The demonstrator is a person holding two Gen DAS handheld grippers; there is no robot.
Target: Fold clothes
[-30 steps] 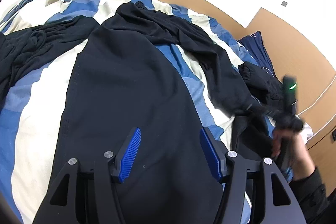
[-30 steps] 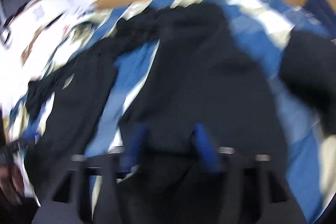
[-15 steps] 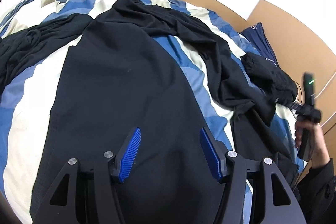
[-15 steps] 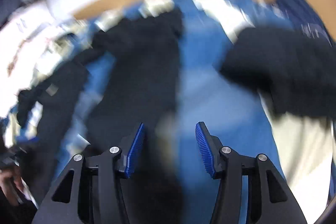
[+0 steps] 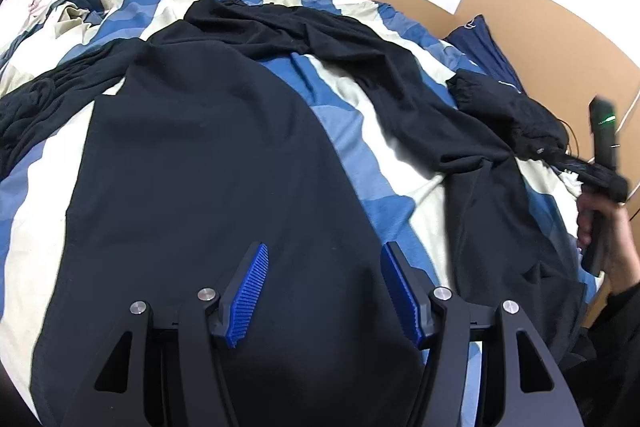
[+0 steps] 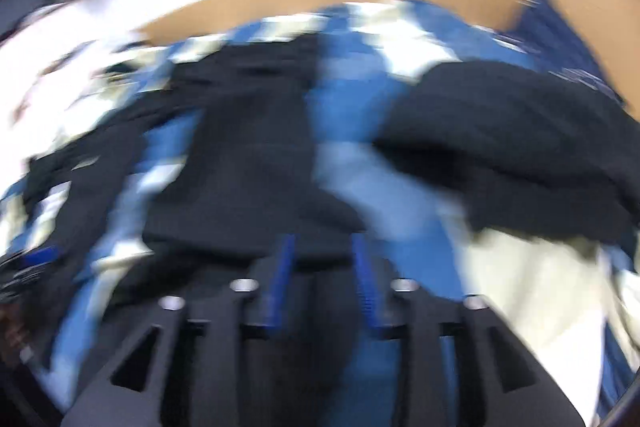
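Where the left wrist view looks down the bed, the black garment [image 5: 208, 187] lies spread flat across the centre and lower left of the frame on the blue-and-cream striped bedding [image 5: 384, 163], with 1 long part running from the top centre down to the right edge. The left gripper [image 5: 324, 283] sits at the bottom centre above the dark cloth, its 2 blue pads [image 5: 250, 291] wide apart with nothing between them. At the far right edge the right gripper [image 5: 600, 179] is seen side-on in the person's hand [image 5: 600, 227], a green light on its body, the cloth drawn toward its tip; grip unclear here. A second dark bundle [image 5: 504, 115] lies at upper right beside a navy pillow [image 5: 484, 47]. The right wrist view is heavily blurred: the right gripper's pads [image 6: 362, 275] stand close together at bottom centre with dark fabric [image 6: 248, 179] between and ahead of them; clenched or merely narrowed, cannot tell.
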